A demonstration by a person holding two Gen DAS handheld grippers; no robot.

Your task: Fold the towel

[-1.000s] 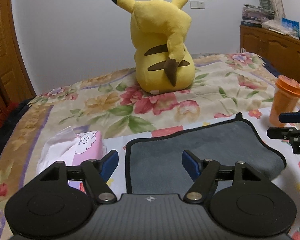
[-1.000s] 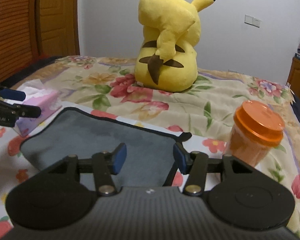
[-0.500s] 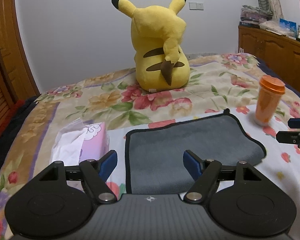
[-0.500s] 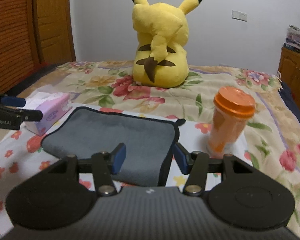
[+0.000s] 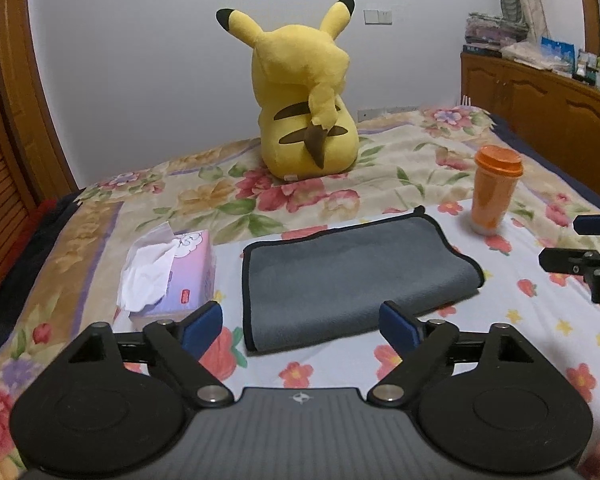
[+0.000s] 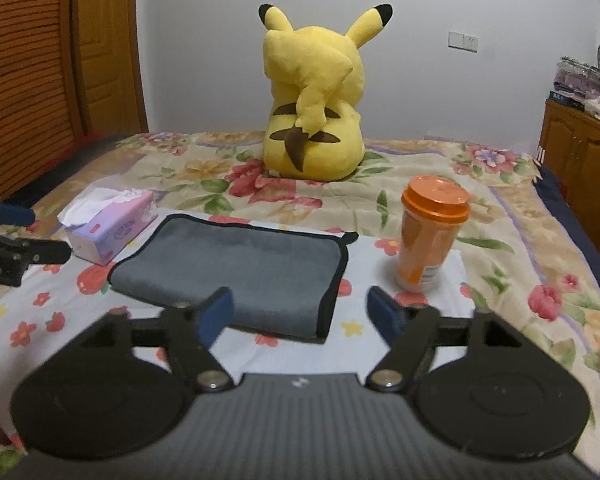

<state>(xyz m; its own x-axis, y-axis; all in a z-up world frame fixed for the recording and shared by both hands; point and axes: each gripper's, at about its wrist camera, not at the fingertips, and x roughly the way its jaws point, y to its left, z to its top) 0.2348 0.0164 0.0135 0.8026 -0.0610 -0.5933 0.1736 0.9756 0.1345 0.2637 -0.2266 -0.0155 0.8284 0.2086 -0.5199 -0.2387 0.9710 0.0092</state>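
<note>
A grey towel with black edging (image 5: 347, 276) lies folded flat on the flowered bedspread; it also shows in the right wrist view (image 6: 244, 272). My left gripper (image 5: 300, 326) is open and empty, held above the bed just before the towel's near edge. My right gripper (image 6: 300, 314) is open and empty, above the towel's near right corner. The right gripper's fingers (image 5: 579, 240) show at the right edge of the left wrist view, and the left gripper's fingers (image 6: 16, 236) at the left edge of the right wrist view.
A pink tissue box (image 5: 172, 272) lies left of the towel. An orange lidded cup (image 6: 429, 236) stands to its right. A big yellow plush toy (image 5: 303, 100) sits behind. A wooden cabinet (image 5: 539, 108) stands at the right, wooden doors (image 6: 40, 60) at the left.
Both grippers have pulled back and up from the towel, so it looks smaller and farther. Both stay open and empty. The towel has not moved.
</note>
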